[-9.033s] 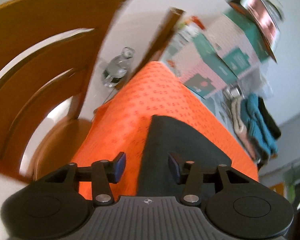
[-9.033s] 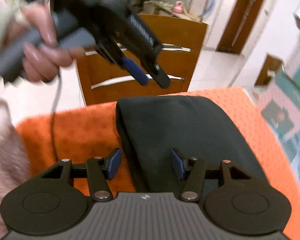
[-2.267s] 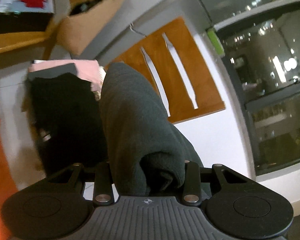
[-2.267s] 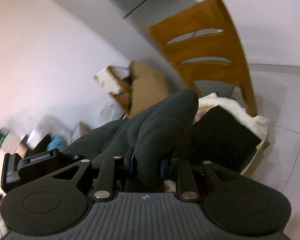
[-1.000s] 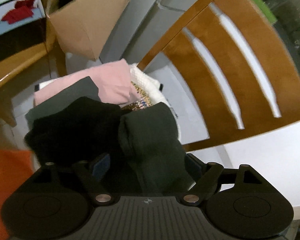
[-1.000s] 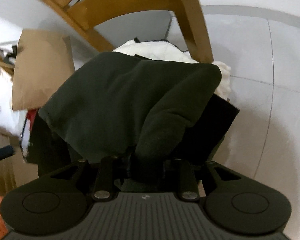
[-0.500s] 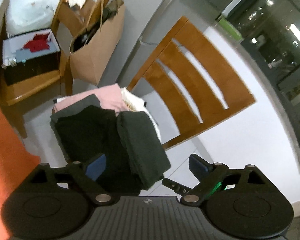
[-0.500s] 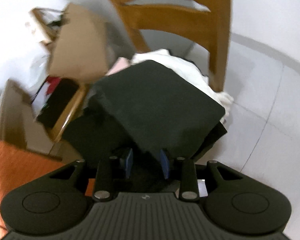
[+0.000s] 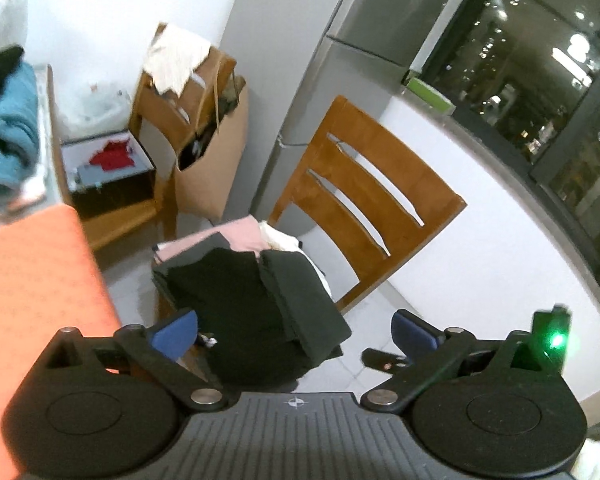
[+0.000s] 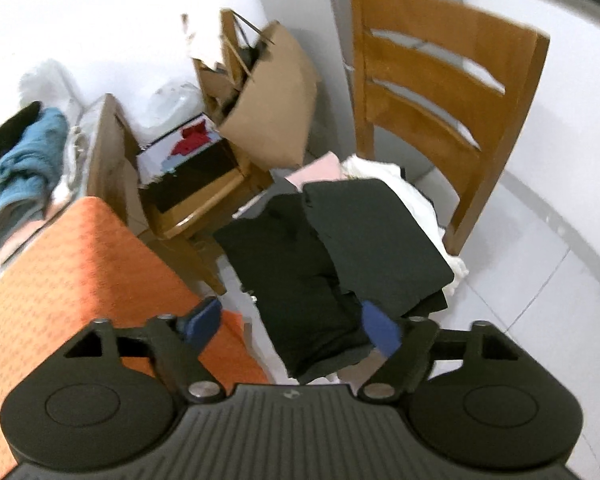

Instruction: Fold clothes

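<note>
below, the folded dark green garment (image 10: 374, 240), a soft matte fleece-like rectangle, lies flat on top of a pile of folded clothes (image 10: 296, 276) stacked on the seat of a wooden slat-back chair (image 10: 444, 80); black, pink and fluffy white layers show under it. the left gripper (image 9: 294, 330) hangs above the pile, its jaws opening wide with blue pads bare and nothing pinched. the right gripper (image 10: 290, 326) likewise has its jaws opening, clear of the cloth. an orange textured tablecloth (image 10: 72, 268) with a woven dotted pattern covers the table at the left. a stiff brown paper bag (image 10: 268, 100) stands behind, beside a smooth grey refrigerator (image 9: 340, 60).
</note>
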{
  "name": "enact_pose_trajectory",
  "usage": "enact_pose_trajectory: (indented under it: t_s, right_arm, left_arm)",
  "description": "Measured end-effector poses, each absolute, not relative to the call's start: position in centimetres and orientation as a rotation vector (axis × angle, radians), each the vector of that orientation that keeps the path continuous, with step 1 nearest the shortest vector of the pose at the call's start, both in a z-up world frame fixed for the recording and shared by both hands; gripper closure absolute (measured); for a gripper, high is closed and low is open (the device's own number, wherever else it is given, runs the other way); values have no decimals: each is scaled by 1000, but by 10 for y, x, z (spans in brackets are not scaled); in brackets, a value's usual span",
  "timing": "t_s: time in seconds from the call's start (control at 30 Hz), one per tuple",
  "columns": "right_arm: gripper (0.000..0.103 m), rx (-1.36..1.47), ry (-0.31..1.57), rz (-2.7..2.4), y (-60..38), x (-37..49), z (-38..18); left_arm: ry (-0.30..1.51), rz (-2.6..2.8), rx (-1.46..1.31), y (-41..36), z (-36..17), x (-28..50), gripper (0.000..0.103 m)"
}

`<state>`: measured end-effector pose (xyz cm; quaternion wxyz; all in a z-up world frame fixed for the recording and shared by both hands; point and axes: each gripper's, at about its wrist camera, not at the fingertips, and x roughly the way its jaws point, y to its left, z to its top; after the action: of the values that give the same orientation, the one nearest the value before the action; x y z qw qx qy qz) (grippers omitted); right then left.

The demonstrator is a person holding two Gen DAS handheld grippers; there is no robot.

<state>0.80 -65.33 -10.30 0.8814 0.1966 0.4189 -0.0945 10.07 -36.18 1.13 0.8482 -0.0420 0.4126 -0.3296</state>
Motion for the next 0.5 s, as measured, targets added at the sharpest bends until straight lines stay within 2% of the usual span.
enact_pose_trajectory:
  t_s: [0.03, 0.1, 0.13, 0.5]
  right_arm:
    - [12, 399, 871, -196, -646, 3, -96]
    - [2, 384, 868, -201, -632, -8, -82]
    - [0, 378, 865, -204, -625, -14, -76]
    - [0, 314, 864, -198, -553, -73, -29]
  left_arm:
    - [861, -696, -86, -354, 15, 93, 0]
    - [846, -702, -90, -340, 20, 79, 0]
    - [839, -704, -91, -333, 22, 72, 0]
    - [826, -647, -57, -268, 39, 0, 0]
